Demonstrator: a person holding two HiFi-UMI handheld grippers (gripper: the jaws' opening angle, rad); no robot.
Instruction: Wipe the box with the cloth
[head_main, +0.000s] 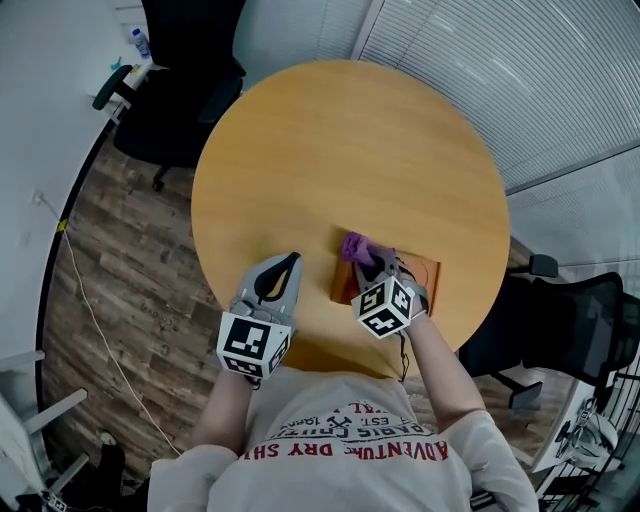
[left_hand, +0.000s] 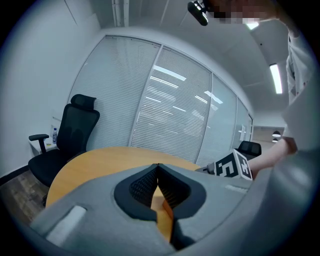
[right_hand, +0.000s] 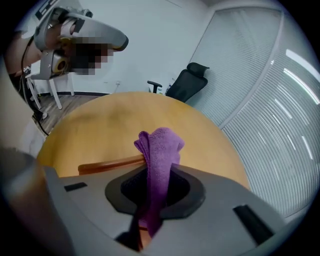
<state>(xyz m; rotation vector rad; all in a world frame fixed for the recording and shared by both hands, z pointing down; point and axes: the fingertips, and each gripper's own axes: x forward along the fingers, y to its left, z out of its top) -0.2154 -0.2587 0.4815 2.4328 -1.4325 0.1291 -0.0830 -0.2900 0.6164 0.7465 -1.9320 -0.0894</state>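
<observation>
While the right gripper (head_main: 375, 265) pinches the purple cloth (head_main: 354, 246) at the far left corner of the flat brown box (head_main: 425, 272), the left gripper (head_main: 288, 262) sits just left of it, jaws closed on nothing. Box and grippers occupy the near edge of a round wooden table (head_main: 340, 150). Beyond the table are plank flooring (head_main: 110, 270), a black office chair (head_main: 180, 90) and white blinds (head_main: 500, 70).

shirt (head_main: 345, 440): red print seen upside down, "ADVENTURE" and "DRY" legible, "EST." beside a blurred number, rest unreadable | bottle (head_main: 140, 42) label: too small to read | left gripper (head_main: 292, 258), right gripper (head_main: 368, 258) cubes: black-and-white square markers, no letters
</observation>
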